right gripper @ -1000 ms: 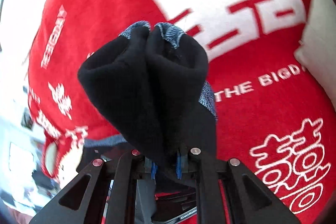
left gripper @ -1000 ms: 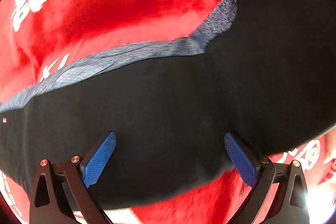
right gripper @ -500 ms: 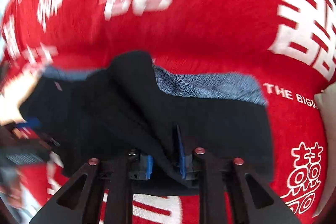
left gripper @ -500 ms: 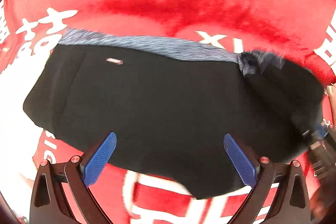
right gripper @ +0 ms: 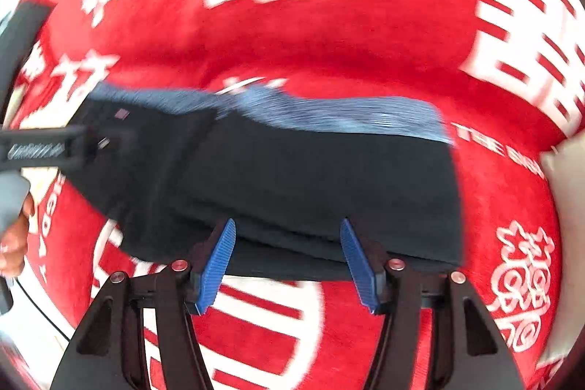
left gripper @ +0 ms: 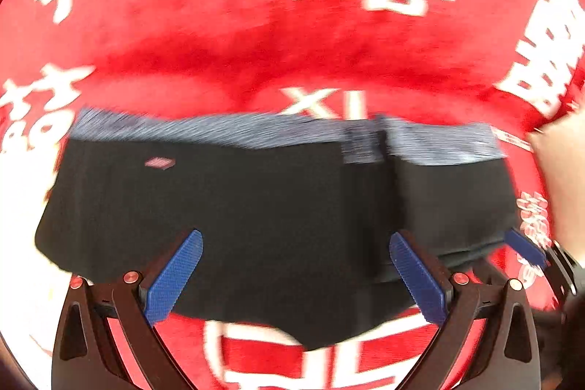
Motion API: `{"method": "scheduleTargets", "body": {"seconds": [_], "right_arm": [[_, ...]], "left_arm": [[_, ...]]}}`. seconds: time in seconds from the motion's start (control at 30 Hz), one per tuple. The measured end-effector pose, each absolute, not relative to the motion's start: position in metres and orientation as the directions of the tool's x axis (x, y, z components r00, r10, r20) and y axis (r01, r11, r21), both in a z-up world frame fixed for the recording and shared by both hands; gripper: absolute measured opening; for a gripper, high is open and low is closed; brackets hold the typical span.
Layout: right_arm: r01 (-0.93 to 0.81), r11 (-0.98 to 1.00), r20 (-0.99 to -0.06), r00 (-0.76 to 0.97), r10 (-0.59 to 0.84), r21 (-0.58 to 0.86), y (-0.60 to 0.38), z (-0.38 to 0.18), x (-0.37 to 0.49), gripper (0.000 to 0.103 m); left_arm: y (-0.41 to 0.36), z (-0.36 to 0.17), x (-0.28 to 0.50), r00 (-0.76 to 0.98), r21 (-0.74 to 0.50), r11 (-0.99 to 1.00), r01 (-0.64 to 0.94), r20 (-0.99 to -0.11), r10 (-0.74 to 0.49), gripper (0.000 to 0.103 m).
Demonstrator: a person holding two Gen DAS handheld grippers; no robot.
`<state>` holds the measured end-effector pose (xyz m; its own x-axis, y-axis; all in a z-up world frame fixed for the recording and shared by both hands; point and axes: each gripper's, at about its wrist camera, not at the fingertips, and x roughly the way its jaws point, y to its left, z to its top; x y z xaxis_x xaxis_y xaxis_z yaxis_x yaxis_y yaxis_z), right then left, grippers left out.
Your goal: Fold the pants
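Note:
The black pants (left gripper: pixel 256 207) with a blue-grey waistband (left gripper: pixel 226 128) lie flat on the red blanket, a folded layer on their right part. They also show in the right wrist view (right gripper: pixel 310 178), waistband (right gripper: pixel 347 116) at the far edge. My left gripper (left gripper: pixel 296 275) is open and empty over the near edge of the pants. My right gripper (right gripper: pixel 289 262) is open and empty at the near edge of the folded layer; one of its blue fingers (left gripper: pixel 524 247) shows in the left wrist view. The left gripper's body (right gripper: pixel 40 148) shows at the left of the right wrist view.
A red blanket with white characters (left gripper: pixel 329 42) covers the surface and also fills the right wrist view (right gripper: pixel 329 35). A pale pillow (right gripper: pixel 566 207) lies at the right edge. A hand (right gripper: pixel 12 240) is at the left edge.
My right gripper has opened and let go of the pants, and the folded layer now lies flat. Both views have drawn back a little; the left gripper stays open.

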<state>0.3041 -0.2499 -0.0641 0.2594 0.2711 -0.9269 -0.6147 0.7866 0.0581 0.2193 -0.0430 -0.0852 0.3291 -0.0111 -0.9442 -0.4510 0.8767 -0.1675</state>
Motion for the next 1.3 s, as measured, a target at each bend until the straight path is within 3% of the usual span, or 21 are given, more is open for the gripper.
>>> {"method": "scheduleTargets", "body": {"seconds": [0.17,0.23,0.33,0.4,0.47,0.5,0.63,0.9,1.07,1.13,1.17,1.2,1.23,1.27,1.3], "right_arm": [[-0.502,0.857,-0.939,0.23,0.256,0.111,-0.288,-0.063,0.33,0.064],[-0.483,0.867,-0.942,0.216,0.255,0.124,-0.3,-0.066,0.333,0.064],[-0.453,0.878,-0.944,0.194,0.267,0.155,-0.31,-0.073,0.335,0.064],[-0.436,0.883,-0.943,0.186,0.276,0.172,-0.317,-0.073,0.335,0.062],[-0.426,0.885,-0.942,0.176,0.284,0.187,-0.319,-0.074,0.335,0.059],[-0.418,0.886,-0.942,0.168,0.291,0.199,-0.322,-0.074,0.336,0.056],[-0.401,0.888,-0.937,0.163,0.309,0.223,-0.329,-0.068,0.34,0.051],[-0.412,0.886,-0.95,0.128,0.286,0.211,-0.338,-0.076,0.336,0.051],[-0.388,0.896,-0.939,0.167,0.3,0.218,-0.343,-0.062,0.357,0.051],[-0.365,0.904,-0.935,0.181,0.305,0.224,-0.343,-0.059,0.377,0.052],[-0.356,0.905,-0.933,0.184,0.31,0.231,-0.343,-0.058,0.386,0.051],[-0.344,0.907,-0.929,0.184,0.32,0.244,-0.342,-0.058,0.398,0.051],[-0.335,0.907,-0.926,0.185,0.33,0.256,-0.34,-0.058,0.407,0.047],[-0.327,0.906,-0.923,0.182,0.339,0.268,-0.336,-0.059,0.419,0.032],[-0.32,0.908,-0.924,0.179,0.338,0.271,-0.333,-0.062,0.429,0.025]], "left_arm": [[-0.077,-0.081,0.247,0.361,-0.256,0.906,-0.337,-0.924,-0.127,0.103],[-0.085,-0.085,0.26,0.361,-0.277,0.907,-0.318,-0.92,-0.154,0.097],[-0.091,-0.102,0.274,0.325,-0.319,0.894,-0.316,-0.921,-0.214,0.077],[-0.091,-0.117,0.278,0.294,-0.35,0.881,-0.317,-0.92,-0.26,0.051],[-0.094,-0.126,0.278,0.256,-0.351,0.878,-0.326,-0.927,-0.275,0.043],[-0.094,-0.13,0.278,0.242,-0.341,0.879,-0.333,-0.932,-0.27,0.03],[-0.094,-0.125,0.268,0.234,-0.353,0.869,-0.346,-0.93,-0.285,0.015],[-0.115,-0.134,0.243,0.223,-0.275,0.902,-0.333,-0.952,-0.208,0.015],[-0.11,-0.11,0.238,0.243,-0.212,0.906,-0.367,-0.962,-0.127,0.015],[-0.109,-0.096,0.243,0.262,-0.178,0.914,-0.366,-0.962,-0.082,0.031],[-0.108,-0.091,0.245,0.277,-0.178,0.912,-0.37,-0.958,-0.075,0.066],[-0.107,-0.086,0.249,0.301,-0.18,0.908,-0.378,-0.951,-0.063,0.083],[-0.105,-0.078,0.252,0.34,-0.179,0.906,-0.384,-0.94,-0.042,0.083],[-0.106,-0.075,0.259,0.352,-0.178,0.91,-0.373,-0.935,-0.038,0.083],[-0.108,-0.075,0.266,0.352,-0.173,0.914,-0.368,-0.935,-0.036,0.083]]}}
